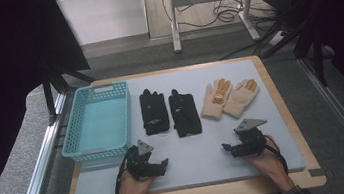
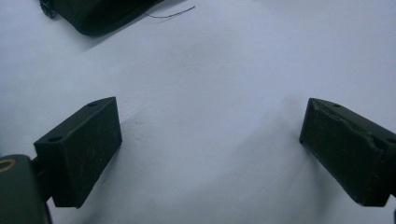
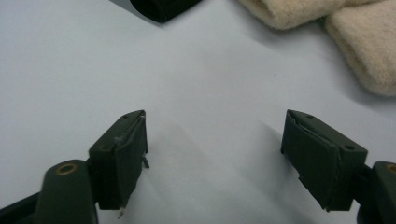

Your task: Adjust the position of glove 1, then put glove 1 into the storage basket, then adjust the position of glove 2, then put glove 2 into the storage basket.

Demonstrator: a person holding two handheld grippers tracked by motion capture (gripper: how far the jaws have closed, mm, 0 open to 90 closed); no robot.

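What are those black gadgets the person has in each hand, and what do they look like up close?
They are hand-held grippers. The left gripper and right gripper are black, each topped by a grey three-cornered plate, with a black cable looping back by the hand. Each ends in two blocky black jaws with worn, scuffed pads.

Each hand carries a black gripper: left gripper (image 1: pixel 164 164), right gripper (image 1: pixel 226 147). Grey triangular top plates, black trailing cables, blocky black fingers (image 2: pixel 79 151), brass-coloured pivot bushings.
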